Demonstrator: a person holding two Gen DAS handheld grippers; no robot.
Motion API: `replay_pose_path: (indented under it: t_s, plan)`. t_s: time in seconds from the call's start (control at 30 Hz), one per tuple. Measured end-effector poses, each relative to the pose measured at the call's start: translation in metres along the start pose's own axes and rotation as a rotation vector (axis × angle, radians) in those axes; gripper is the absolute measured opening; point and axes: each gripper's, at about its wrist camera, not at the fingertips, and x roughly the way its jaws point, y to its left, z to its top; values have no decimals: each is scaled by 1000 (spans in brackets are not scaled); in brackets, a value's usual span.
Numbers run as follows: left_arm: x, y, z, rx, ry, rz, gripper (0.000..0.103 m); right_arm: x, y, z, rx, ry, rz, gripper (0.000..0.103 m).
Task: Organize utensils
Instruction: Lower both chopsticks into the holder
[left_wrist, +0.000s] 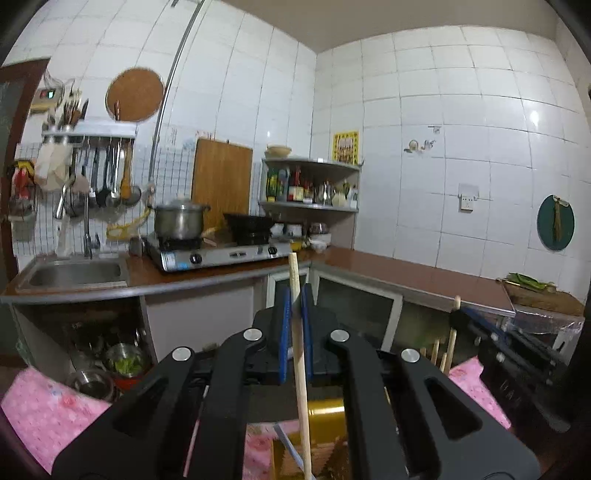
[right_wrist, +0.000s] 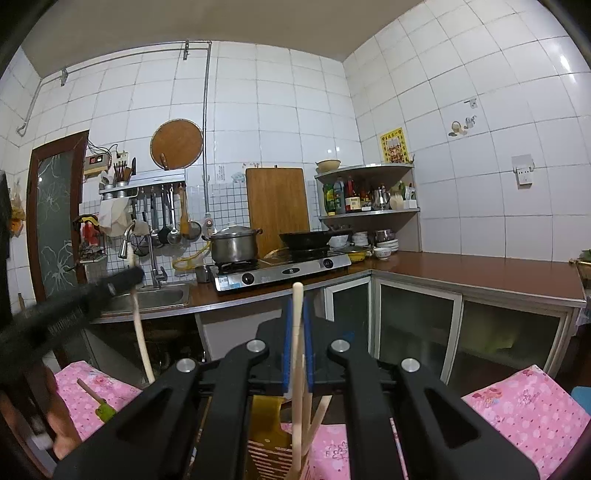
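Observation:
My left gripper (left_wrist: 294, 295) is shut on a pale wooden chopstick (left_wrist: 300, 354) that stands nearly upright between its blue pads. Below it is a gold utensil holder (left_wrist: 325, 417) on the pink cloth. My right gripper (right_wrist: 297, 314) is shut on another wooden chopstick (right_wrist: 296, 369), upright above a gold slatted holder (right_wrist: 266, 435) with other wooden sticks (right_wrist: 317, 417) in it. The right gripper shows in the left wrist view (left_wrist: 491, 332). The left gripper shows in the right wrist view (right_wrist: 110, 284), holding its stick.
A pink floral cloth (right_wrist: 524, 410) covers the table under both grippers. A green-tipped utensil (right_wrist: 98, 404) lies on it at left. Beyond are a brown counter (right_wrist: 461, 269), sink (left_wrist: 74, 273), gas stove (right_wrist: 280, 269) with pot and wok, and a corner shelf (right_wrist: 369, 214).

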Motion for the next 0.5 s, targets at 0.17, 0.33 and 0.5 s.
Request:
replay_pose_path:
  t_s: [0.17, 0.33, 0.5]
  plan:
    - [7, -3, -15, 12, 65, -8, 5, 5, -1, -5, 1, 59, 12, 6]
    - [16, 0, -41, 8, 191, -3, 6, 18, -6, -22, 30, 190, 32, 6]
    - [10, 4, -56, -11, 310, -8, 10, 18, -10, -27, 65, 286, 56, 7]
